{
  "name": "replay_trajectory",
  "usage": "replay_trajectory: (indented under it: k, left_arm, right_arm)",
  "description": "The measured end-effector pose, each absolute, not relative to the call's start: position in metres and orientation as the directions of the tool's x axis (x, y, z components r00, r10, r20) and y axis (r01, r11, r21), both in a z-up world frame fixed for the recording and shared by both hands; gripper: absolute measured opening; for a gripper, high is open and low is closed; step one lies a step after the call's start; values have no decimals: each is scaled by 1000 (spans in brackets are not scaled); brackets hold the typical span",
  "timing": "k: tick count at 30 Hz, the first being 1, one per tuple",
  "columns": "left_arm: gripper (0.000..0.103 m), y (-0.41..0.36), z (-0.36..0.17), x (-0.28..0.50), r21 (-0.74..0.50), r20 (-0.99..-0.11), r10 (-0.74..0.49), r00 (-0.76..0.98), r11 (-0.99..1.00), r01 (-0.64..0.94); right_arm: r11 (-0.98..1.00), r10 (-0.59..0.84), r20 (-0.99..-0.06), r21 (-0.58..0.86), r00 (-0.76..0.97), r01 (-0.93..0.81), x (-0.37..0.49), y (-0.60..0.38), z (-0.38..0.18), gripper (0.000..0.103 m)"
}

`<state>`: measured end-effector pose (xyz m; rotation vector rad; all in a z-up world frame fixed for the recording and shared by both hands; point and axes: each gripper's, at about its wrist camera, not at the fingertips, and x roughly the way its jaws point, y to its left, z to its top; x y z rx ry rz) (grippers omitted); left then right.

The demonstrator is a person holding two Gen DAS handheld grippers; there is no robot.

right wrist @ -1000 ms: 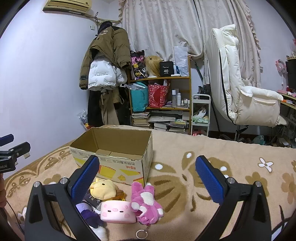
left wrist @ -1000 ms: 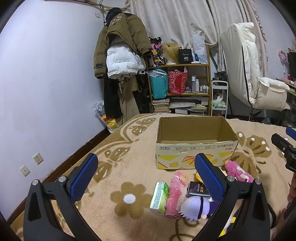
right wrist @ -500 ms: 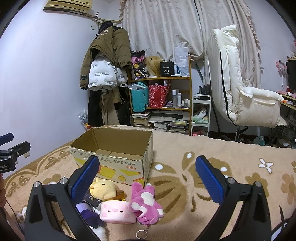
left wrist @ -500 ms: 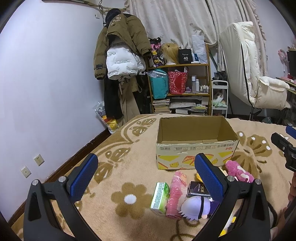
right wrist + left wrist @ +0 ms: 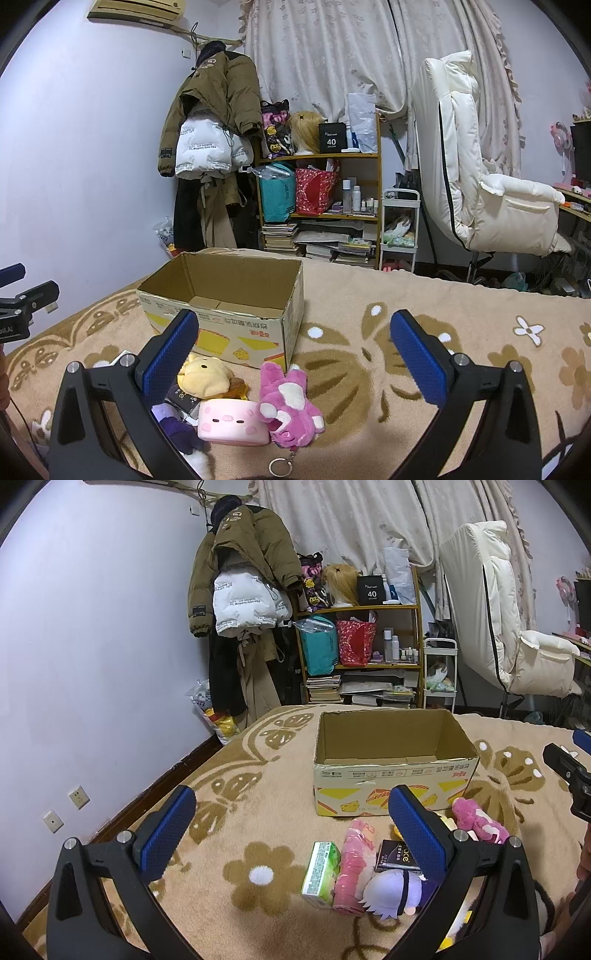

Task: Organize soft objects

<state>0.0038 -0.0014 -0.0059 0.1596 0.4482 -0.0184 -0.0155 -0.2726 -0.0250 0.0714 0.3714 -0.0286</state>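
Note:
An open, empty cardboard box [image 5: 391, 775] stands on the flowered blanket [image 5: 258, 775]; it also shows in the right wrist view [image 5: 229, 310]. In front of it lies a pile: a pink plush rabbit [image 5: 288, 402] with a key ring, a pink pig cushion [image 5: 232, 424], a yellow plush [image 5: 207, 376], a purple-haired doll [image 5: 391, 893], a pink packet [image 5: 354, 860], a green carton [image 5: 321, 871] and a black box [image 5: 395, 856]. My left gripper [image 5: 291, 830] is open above the blanket, left of the pile. My right gripper [image 5: 291, 350] is open above the rabbit.
A shelf [image 5: 321, 206] with bags, books and bottles stands behind the bed. Coats [image 5: 214, 122] hang on the left wall. A white recliner chair [image 5: 480, 177] stands at the right. The blanket right of the box is bare.

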Motion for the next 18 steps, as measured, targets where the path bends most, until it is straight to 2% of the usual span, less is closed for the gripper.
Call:
replay_trajectory:
  k: [18]
  left_arm:
    - [103, -2, -5, 5, 155, -437, 15, 899, 986, 59]
  right_arm:
    - [997, -6, -370, 63, 929, 32, -13, -269, -27, 103]
